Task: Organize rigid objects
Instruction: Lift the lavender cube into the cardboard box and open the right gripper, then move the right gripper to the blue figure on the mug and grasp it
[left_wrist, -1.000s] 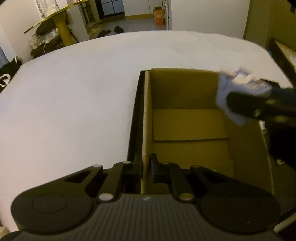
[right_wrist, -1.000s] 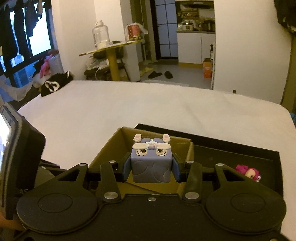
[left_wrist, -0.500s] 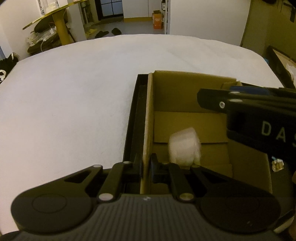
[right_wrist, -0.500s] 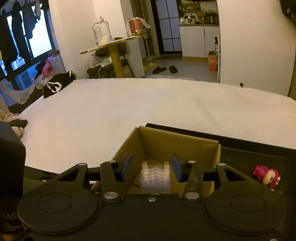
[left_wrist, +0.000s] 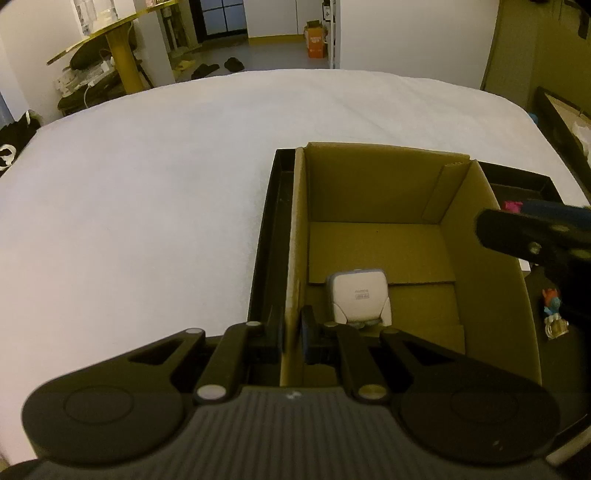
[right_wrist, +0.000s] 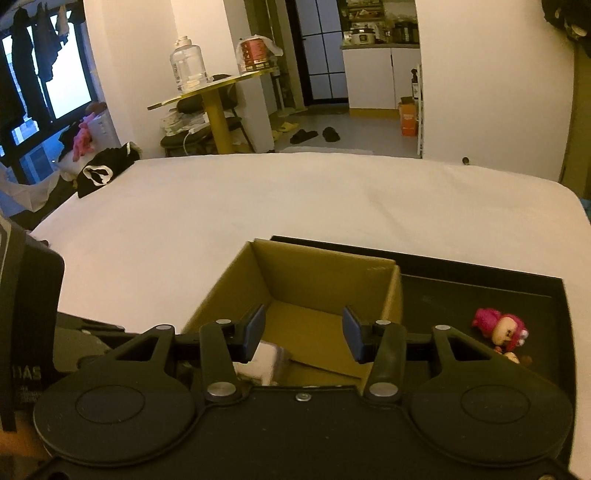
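Left wrist view: the left gripper pinches the near left wall of the cardboard box, one finger outside and one inside, the jaws narrowed onto the cardboard. The box sits inside a black tray on the white bed. On the box floor, at about 1 o'clock from the left fingertips and just beside them, lies the cube toy, its pale underside facing up. The right gripper enters at 3 o'clock above the box's right wall. Right wrist view: the right gripper hangs over the box with its jaws spread wide and nothing between them; the cube toy shows below its left finger. At 3 o'clock in the tray lies a pink figure.
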